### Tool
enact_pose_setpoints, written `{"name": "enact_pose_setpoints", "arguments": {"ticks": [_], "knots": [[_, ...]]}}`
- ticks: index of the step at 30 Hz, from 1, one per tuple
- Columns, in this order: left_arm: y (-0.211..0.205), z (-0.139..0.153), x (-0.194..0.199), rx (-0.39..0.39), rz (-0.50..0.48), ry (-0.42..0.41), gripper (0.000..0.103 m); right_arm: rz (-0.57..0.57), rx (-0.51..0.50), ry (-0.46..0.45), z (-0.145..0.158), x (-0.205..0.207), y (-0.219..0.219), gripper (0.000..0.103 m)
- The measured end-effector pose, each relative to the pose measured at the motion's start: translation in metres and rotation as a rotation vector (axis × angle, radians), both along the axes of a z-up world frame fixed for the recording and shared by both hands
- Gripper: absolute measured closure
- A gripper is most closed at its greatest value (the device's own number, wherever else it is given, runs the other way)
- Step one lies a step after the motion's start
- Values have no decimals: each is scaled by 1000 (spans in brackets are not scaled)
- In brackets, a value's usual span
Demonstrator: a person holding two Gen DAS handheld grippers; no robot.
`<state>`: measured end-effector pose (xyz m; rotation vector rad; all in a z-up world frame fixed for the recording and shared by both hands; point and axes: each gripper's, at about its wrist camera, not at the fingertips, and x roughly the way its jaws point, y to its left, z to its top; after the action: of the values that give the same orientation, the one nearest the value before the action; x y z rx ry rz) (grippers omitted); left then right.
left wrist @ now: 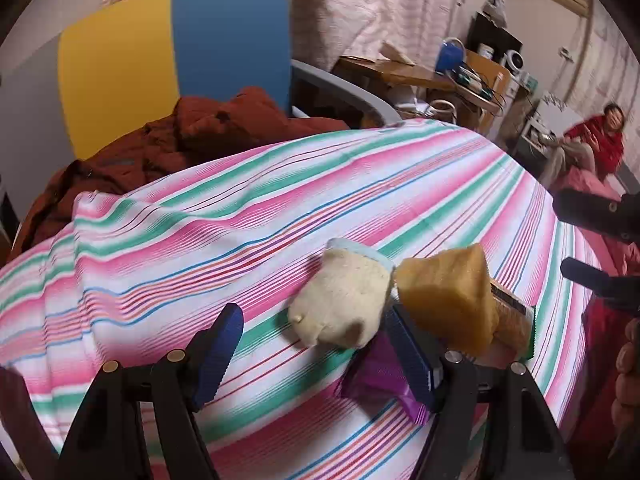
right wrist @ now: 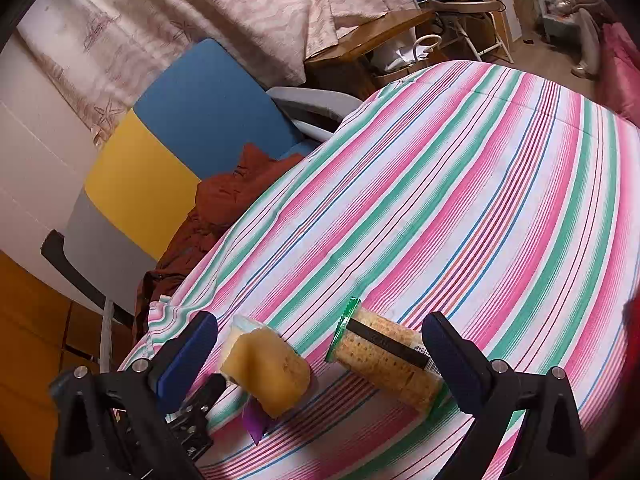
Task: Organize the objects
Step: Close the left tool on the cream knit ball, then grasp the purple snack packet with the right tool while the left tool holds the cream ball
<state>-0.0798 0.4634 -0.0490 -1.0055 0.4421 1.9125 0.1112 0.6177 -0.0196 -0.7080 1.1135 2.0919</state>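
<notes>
Striped counter — both tools spread wide, left tool by sponges, right tool near cracker pack.

Striped cloth under sponges, crackers

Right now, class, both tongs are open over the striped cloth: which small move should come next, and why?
Probably ease the right tongs forward around the cracker pack and close. They stand open with the pack lying mostly between the fingers, nearer the right one, and clear of the yellow sponge. The left tongs are open too, with the pale sponge ahead.
</notes>
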Motion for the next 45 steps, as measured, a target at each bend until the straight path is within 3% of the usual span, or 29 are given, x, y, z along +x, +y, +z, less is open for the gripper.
{"name": "enact_pose_setpoints", "arguments": {"ticks": [5,9,13,14,21,30,37,41,45], "knots": [[17,-9,0,-20,-45,7,28,20,2,-19,-2,-5,-2,0],[28,-20,-4,-48,-49,-7,37,45,17,-45,-4,-12,-4,0],[33,-29,-10,-40,-62,-68,38,66,30,-76,-7,-20,-7,0],[31,-30,-11,-30,-61,-84,44,69,34,-85,-8,-21,-7,0],[-9,-32,-28,38,69,-179,46,79,51,-105,-10,-25,-7,0],[-71,-29,-8,31,203,-118,46,102,50,-122,-13,-31,-7,0],[-128,-28,24,54,289,-90,46,233,60,-116,-13,-48,-24,0],[-147,-29,41,63,285,-70,46,364,92,-49,-4,-59,-41,1],[-148,-32,39,76,285,-70,46,523,208,-151,-8,-83,-75,9]]}}
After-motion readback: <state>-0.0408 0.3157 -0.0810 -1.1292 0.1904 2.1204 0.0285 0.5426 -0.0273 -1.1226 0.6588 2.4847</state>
